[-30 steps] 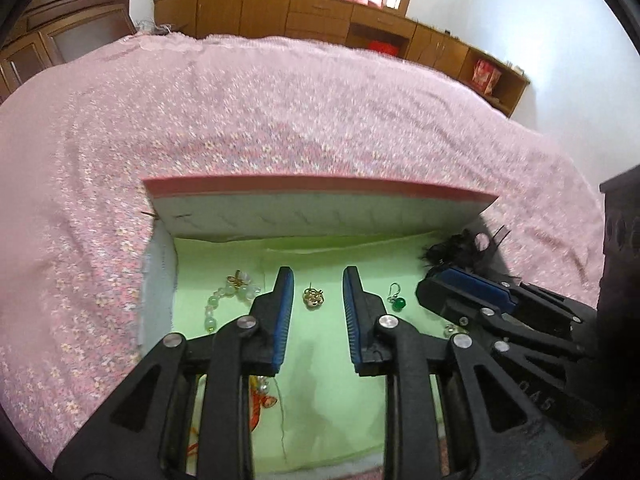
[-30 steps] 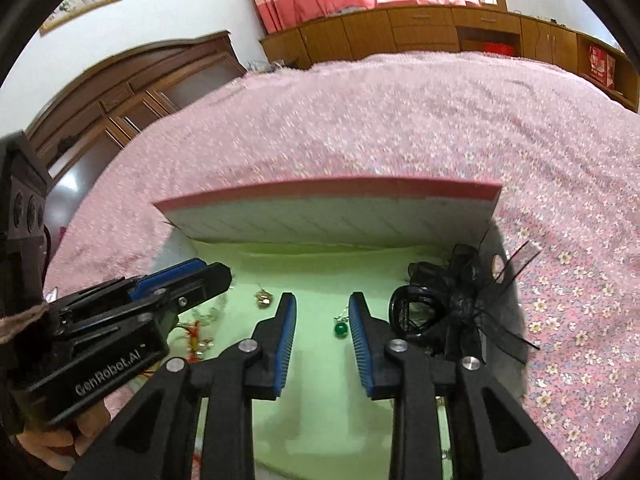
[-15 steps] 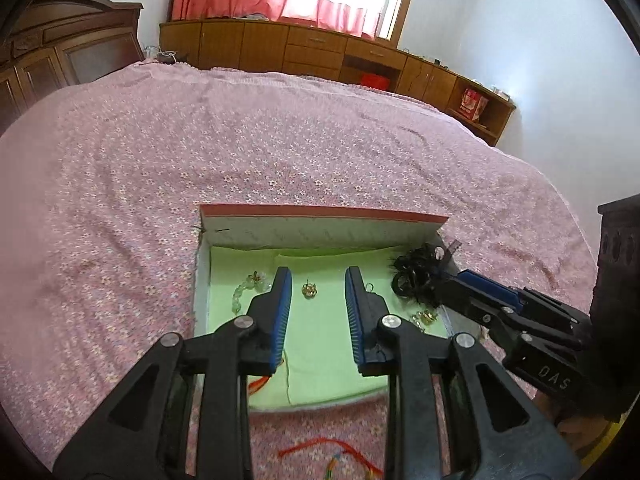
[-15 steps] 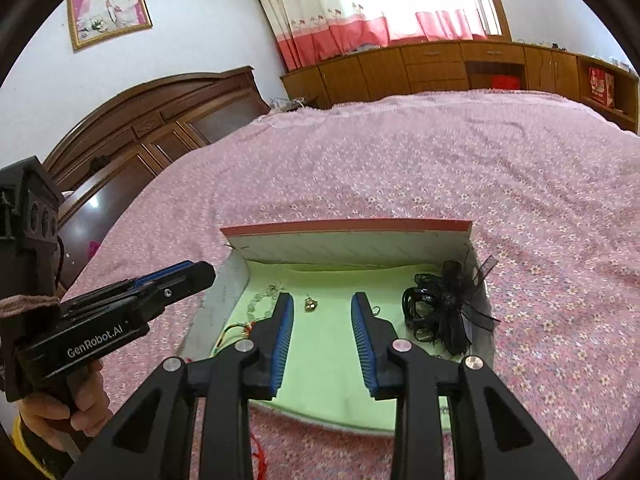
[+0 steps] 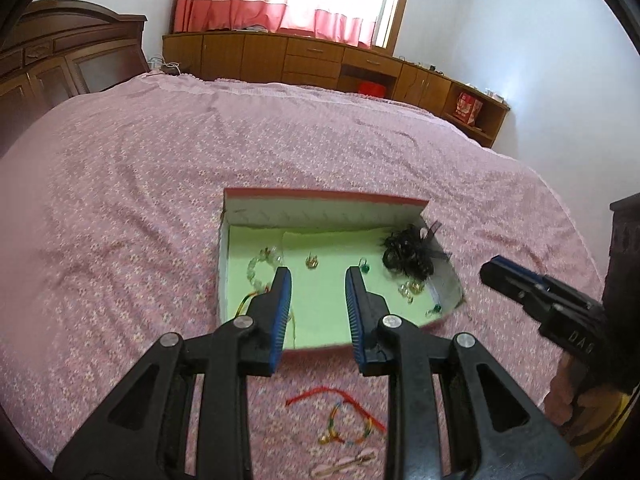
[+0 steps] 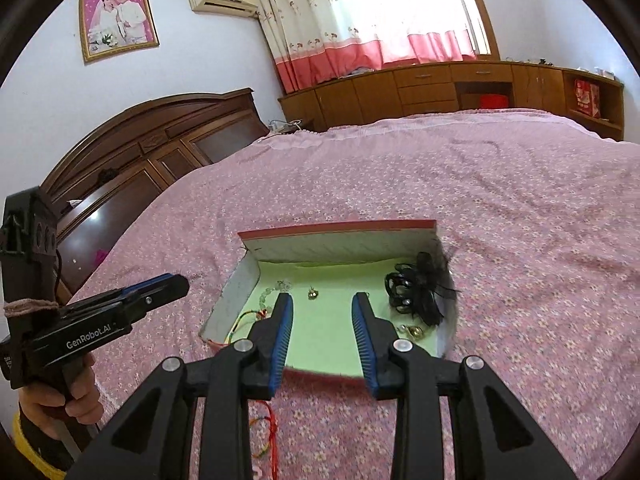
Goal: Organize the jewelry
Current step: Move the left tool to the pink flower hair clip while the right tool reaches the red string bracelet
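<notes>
Jewelry box (image 5: 320, 204) on bedspread (image 5: 120, 200) | bead bracelet (image 5: 260, 266), earrings, black hairpiece (image 5: 408, 256) inside | red cord bracelet (image 5: 344, 416) outside, likely pending | left gripper (image 5: 318, 276), right gripper (image 6: 322, 300) spread, empty

A wide bed (image 5: 160, 168) with a pink flowered cover carries everything here. A shallow open box (image 5: 320, 206) with a red rim and green lining sits directly on the cover. Just in front of the box, on the bare cover, lies a red cord bracelet (image 5: 340, 412) with coloured threads, and a little nearer than that a pale pink hair clip (image 5: 344, 462). Beyond the box the cover runs on, lightly creased.
</notes>
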A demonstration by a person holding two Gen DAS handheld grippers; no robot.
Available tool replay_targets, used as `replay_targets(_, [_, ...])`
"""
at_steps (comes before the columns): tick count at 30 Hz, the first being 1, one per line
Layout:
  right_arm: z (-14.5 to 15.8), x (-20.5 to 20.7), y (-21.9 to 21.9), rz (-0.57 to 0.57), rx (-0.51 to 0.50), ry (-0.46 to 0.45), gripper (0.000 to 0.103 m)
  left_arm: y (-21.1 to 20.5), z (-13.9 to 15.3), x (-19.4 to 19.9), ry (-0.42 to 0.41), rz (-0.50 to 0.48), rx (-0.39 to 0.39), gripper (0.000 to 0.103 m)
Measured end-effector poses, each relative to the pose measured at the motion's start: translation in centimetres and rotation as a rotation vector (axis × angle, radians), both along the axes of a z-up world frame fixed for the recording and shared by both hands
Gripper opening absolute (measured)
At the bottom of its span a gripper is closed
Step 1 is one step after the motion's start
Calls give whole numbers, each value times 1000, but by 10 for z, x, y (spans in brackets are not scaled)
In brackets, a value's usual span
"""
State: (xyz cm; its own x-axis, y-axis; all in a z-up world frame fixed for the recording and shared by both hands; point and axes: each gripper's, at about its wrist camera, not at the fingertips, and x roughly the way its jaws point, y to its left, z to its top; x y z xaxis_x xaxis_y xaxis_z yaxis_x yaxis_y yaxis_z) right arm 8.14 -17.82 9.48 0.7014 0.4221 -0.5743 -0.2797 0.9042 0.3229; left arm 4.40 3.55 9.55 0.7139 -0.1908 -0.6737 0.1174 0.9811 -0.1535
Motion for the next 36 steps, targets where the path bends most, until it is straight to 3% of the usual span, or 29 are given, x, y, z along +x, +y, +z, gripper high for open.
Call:
replay_targets(10, [-11, -34, -8, -6, -14, 24, 34, 5, -19, -35, 42, 2, 7, 19])
replay_targets(21, [-30, -59, -11, -17, -32, 71, 34, -6, -58, -65, 153, -33, 30, 19])
replay_targets(29, [-43, -70, -12, -23, -32, 100, 34, -17, -89, -78, 252, -61, 4, 20])
replay_targets(32, [-48, -71, -14, -26, -23, 115, 34, -21, -100, -81, 287, -57, -2, 26])
replay_targets(36, [-53, -73, -17, -30, -19, 127, 34, -24, -111, -83, 329, -48, -33, 45])
